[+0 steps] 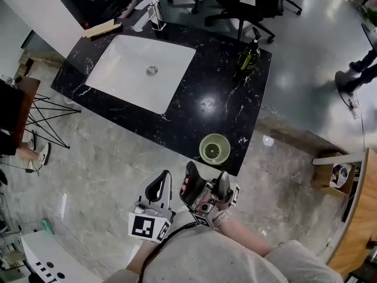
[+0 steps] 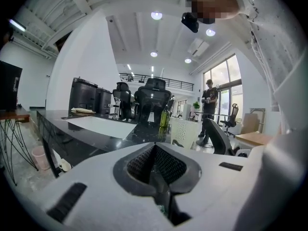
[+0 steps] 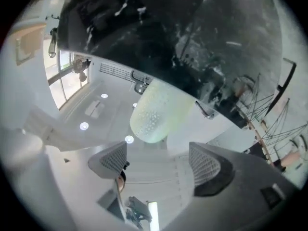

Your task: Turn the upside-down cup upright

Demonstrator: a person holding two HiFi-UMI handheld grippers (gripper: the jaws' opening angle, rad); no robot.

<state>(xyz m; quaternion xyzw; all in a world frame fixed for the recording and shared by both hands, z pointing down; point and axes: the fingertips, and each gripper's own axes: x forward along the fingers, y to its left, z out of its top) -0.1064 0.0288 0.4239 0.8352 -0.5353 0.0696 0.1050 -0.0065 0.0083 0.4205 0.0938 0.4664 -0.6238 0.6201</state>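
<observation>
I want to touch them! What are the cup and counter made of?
The cup looks like pale green frosted plastic or glass: translucent, with a dimpled wall. The counter looks like polished black stone, maybe marble: white veins and shiny reflections.

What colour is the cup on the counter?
The cup is pale green, clearest in the head view.

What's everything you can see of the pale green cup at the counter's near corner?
The cup is pale green and looks like translucent plastic, round, with a dimpled wall. It stands upright with its mouth up and seems empty. It sits on the black marbled counter, close to the front corner. Only the counter touches it. The right gripper is open and sits just short of the cup, clear of its wall.
</observation>
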